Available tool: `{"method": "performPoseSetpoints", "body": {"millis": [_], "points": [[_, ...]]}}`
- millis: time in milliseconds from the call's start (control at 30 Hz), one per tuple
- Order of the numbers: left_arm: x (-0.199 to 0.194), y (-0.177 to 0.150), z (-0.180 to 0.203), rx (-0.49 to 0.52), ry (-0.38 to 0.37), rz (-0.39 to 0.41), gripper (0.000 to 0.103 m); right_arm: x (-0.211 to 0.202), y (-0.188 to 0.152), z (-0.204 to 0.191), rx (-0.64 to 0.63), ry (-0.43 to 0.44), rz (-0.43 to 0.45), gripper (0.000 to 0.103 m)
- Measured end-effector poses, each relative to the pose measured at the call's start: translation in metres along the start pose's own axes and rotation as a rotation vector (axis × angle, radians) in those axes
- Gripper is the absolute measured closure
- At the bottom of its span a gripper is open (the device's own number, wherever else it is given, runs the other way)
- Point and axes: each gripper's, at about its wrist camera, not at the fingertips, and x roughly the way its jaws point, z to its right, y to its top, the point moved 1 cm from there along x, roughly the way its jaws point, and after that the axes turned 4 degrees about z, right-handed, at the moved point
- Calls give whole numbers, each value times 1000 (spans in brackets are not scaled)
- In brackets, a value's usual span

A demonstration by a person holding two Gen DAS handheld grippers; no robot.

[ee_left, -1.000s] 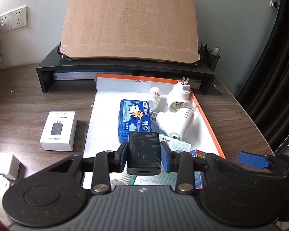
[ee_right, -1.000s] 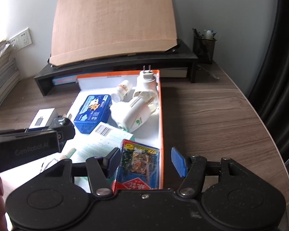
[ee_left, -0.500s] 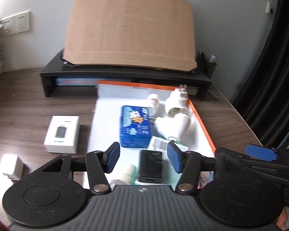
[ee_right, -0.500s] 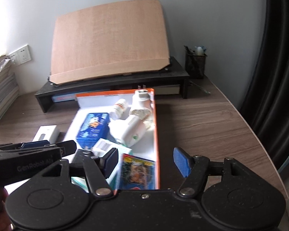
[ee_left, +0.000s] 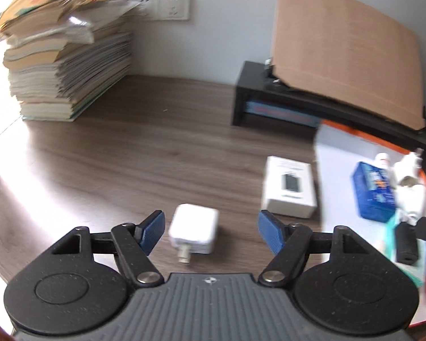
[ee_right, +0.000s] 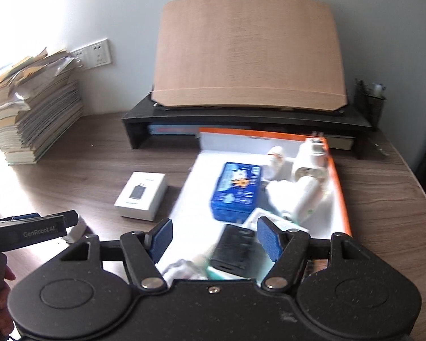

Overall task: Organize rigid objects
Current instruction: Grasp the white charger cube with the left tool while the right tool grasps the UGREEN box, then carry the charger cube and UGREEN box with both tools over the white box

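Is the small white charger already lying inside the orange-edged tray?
No, the white charger lies on the bare wooden desk, well left of the tray and between the open left hand-held gripper's fingers.

White charger cube [ee_left: 194, 232] lies prongs-near on the worktop; white charger box [ee_left: 290, 186] flat, further right. Black power bank [ee_right: 235, 248] (blurred) lies in the orange-rimmed tray [ee_right: 342, 193], near the blue tin [ee_right: 237, 191].
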Motion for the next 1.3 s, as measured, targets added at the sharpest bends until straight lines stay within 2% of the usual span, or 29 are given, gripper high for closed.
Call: {"method": "performPoseSetpoints", "body": {"millis": [133,333,433,467,500,633,800,967,1000,1067,1300], "points": [[15,-2,-17,4,5,-23,29,14,-1,-26,-32,21,-28,23],[38,-5,-24,30,-50,-49,32,44,3,-54,-55,32,-83,22],[45,-8,-25,47,-90,-61,44,60,8,-63,-51,24,-100,22],[47,-9,-26,44,-107,-69,54,65,9,-66,-47,26,-106,22],[48,-8,-26,46,-112,-63,60,71,11,-69,-45,24,-112,22],[50,-4,-32,43,-136,-69,60,98,20,-78,-24,19,-150,21],[49,3,-46,31,-126,-67,60,134,32,-92,5,33,-183,19],[45,10,-58,30,-114,-58,60,171,34,-104,25,30,-257,18],[45,12,-59,31,-112,-57,60,176,33,-106,20,21,-267,24],[42,16,-60,33,-110,-51,60,179,33,-110,-3,-20,-264,32],[30,32,-41,46,-146,-11,60,131,48,-99,-22,-35,-142,33]]}}
